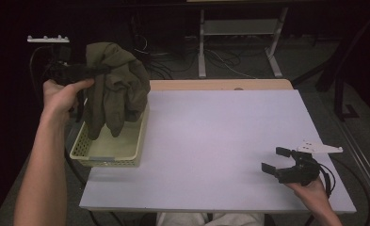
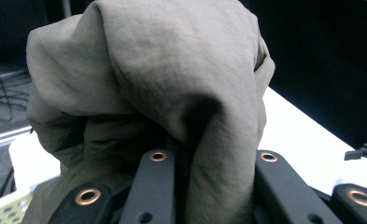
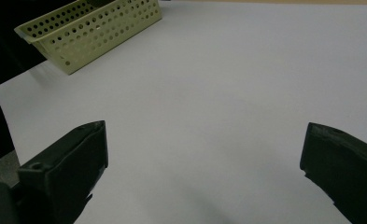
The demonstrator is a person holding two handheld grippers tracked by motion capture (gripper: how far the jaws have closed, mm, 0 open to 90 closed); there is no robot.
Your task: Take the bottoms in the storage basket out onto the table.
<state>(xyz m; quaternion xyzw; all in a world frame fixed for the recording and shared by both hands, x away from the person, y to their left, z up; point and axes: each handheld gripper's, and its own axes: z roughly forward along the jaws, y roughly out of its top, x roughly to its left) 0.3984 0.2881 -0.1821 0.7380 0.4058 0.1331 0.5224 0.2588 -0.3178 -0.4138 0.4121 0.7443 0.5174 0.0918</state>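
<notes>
An olive-green cloth (image 1: pixel 116 87) hangs bunched above a pale yellow perforated basket (image 1: pixel 108 155) at the table's left side, its lower folds still reaching into the basket. My left gripper (image 1: pixel 101 69) is shut on the cloth near its top, held up by the left hand. In the left gripper view the cloth (image 2: pixel 172 88) drapes over the black jaws and hides their tips. My right gripper (image 1: pixel 277 160) rests low at the table's front right, open, with nothing between its jaws. The right gripper view has the basket (image 3: pixel 90 32) at the far upper left.
The white table top (image 1: pixel 220 141) stretches between basket and right gripper, with a wooden strip (image 1: pixel 220 84) along its far edge. Beyond it stands a metal frame (image 1: pixel 239 42) with cables on the dark floor.
</notes>
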